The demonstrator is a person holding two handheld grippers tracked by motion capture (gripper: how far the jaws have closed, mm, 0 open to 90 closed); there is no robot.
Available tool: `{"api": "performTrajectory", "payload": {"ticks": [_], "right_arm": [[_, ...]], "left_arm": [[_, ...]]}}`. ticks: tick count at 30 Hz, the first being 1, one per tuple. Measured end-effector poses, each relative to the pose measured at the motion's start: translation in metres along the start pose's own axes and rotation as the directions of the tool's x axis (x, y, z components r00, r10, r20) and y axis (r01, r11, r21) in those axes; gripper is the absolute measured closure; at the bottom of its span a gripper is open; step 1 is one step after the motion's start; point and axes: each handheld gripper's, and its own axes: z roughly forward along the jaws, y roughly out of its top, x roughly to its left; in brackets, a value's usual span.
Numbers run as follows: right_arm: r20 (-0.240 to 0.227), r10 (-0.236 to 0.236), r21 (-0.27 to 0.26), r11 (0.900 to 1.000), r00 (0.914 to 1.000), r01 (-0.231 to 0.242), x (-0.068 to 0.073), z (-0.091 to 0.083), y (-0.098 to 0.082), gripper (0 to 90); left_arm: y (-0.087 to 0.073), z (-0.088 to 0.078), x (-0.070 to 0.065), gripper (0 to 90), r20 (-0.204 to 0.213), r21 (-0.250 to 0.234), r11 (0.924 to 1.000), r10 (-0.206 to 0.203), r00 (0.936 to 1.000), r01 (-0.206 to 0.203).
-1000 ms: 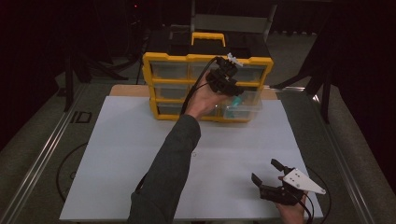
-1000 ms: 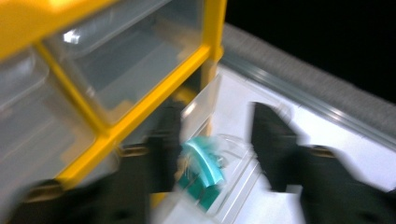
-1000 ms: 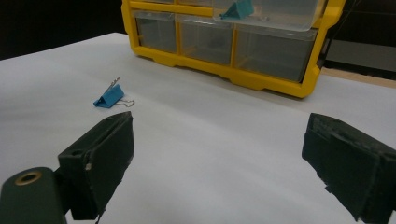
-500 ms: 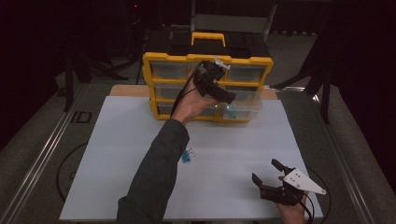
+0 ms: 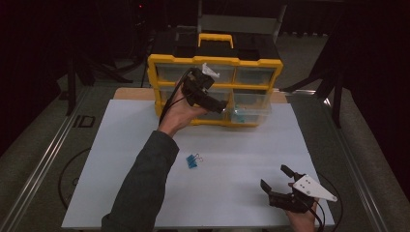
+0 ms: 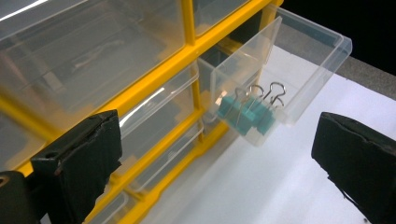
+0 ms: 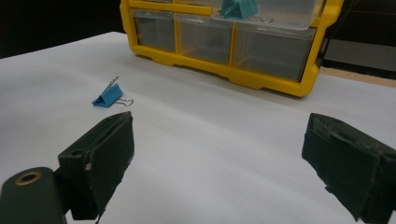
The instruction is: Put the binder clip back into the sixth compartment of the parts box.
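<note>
Opening wide just now, the left gripper has nothing between its jaws and backs leftward from the pulled-out drawer, where teal clips lie. Another clip awaits; right gripper gapes empty.

Teal binder clip; yellow organizer, clear drawer; white tabletop.
</note>
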Motion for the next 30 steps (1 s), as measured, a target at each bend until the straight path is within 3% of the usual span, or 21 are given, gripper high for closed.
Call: {"api": "performTrajectory", "payload": {"ticks": [2, 3, 16, 21, 30], "right_arm": [[-0.001, -0.003, 0.001, 1.0, 1.0, 0.003, 0.0, 0.0, 0.0, 9.2], [-0.001, -0.002, 0.0, 1.0, 1.0, 0.002, 0.0, 0.0, 0.0, 9.2], [-0.002, 0.0, 0.002, 1.0, 1.0, 0.0, 0.001, 0.0, 0.0, 9.2], [-0.001, -0.002, 0.001, 1.0, 1.0, 0.002, 0.001, 0.0, 0.0, 9.2], [-0.001, -0.003, 0.001, 1.0, 1.0, 0.003, 0.001, 0.001, 0.0, 9.2]], "left_arm": [[-0.004, -0.004, 0.001, 1.9, -0.001, -0.006, 1.0, 0.0, 1.0, 0.0], [-0.01, -0.01, 0.0, 1.8, 0.019, -0.02, 0.9998, 0.004, 0.9998, -0.004], [-0.044, -0.031, -0.009, 1.8, 0.022, -0.059, 0.997, 0.05, 0.9985, -0.049], [-0.055, -0.035, -0.011, 2.0, 0.024, -0.056, 0.9967, 0.061, 0.9979, -0.059], [-0.092, -0.029, -0.015, 2.5, 0.048, -0.019, 0.9973, 0.072, 0.9962, -0.071]]}}
